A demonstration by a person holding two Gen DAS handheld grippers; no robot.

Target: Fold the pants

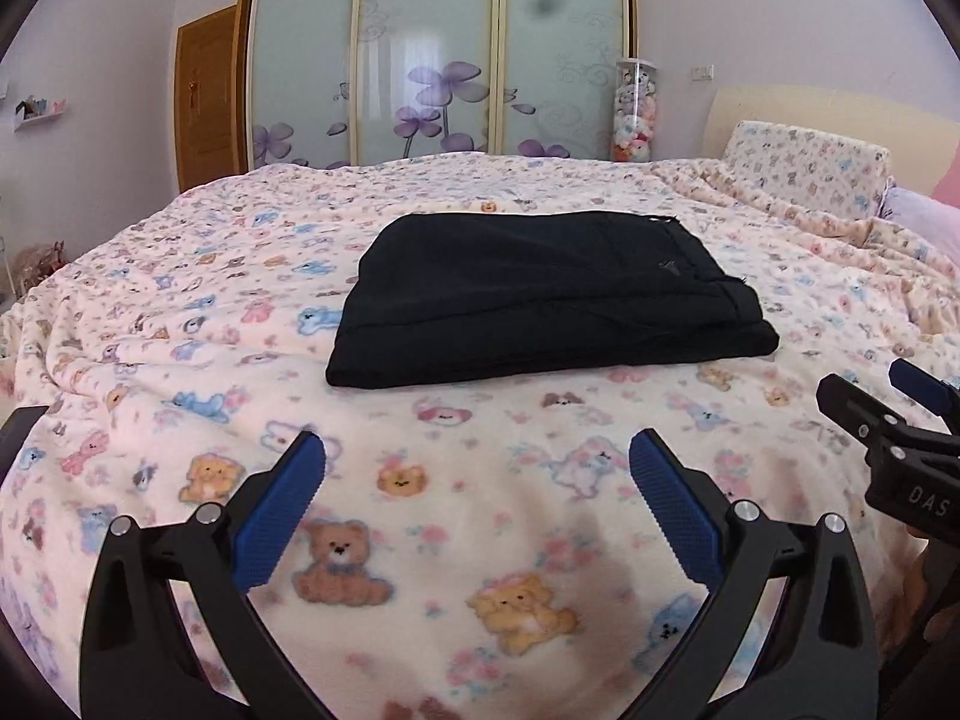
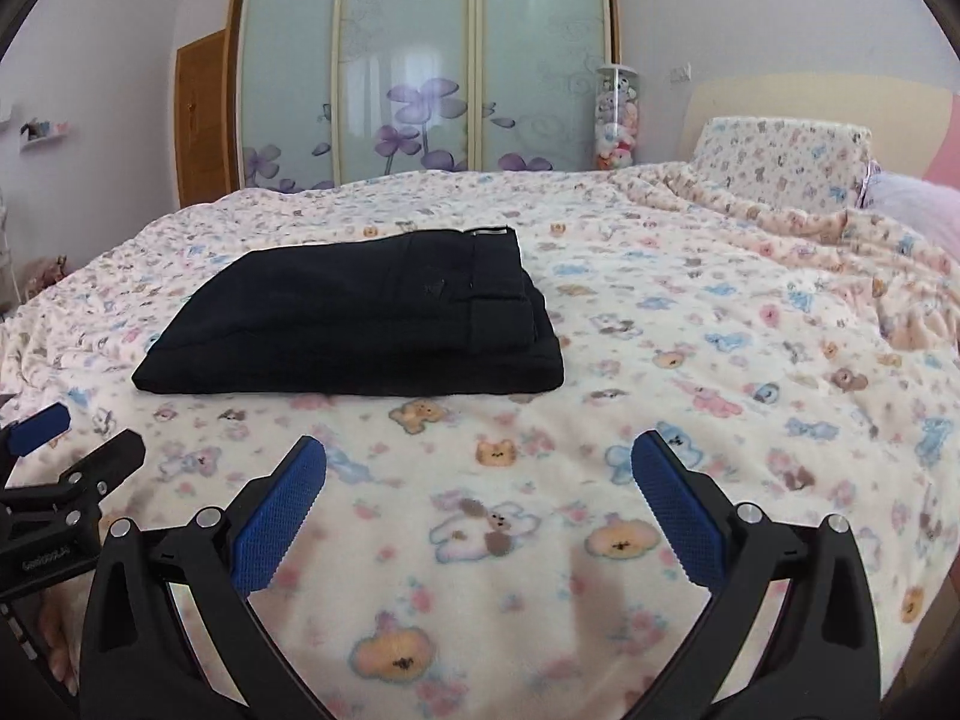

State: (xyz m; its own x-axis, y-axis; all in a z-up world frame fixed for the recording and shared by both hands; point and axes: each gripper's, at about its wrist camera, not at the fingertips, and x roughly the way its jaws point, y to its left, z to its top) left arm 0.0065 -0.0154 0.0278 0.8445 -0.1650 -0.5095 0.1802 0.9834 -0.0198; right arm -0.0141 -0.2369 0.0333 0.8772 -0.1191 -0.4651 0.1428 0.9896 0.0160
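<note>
The black pants (image 1: 552,297) lie folded into a compact rectangle on the teddy-bear blanket (image 1: 420,540), waistband toward the right, well beyond both tools. The left gripper (image 1: 477,468) and right gripper (image 2: 479,468) hover side by side over the near blanket, jaws spread wide and holding nothing, apart from the pants

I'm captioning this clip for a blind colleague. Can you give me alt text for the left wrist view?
Folded black pants lie in a neat rectangle on a teddy-bear-print blanket covering a bed. The left gripper hangs open in front of them, holding nothing, with the right gripper at the right edge.
</note>
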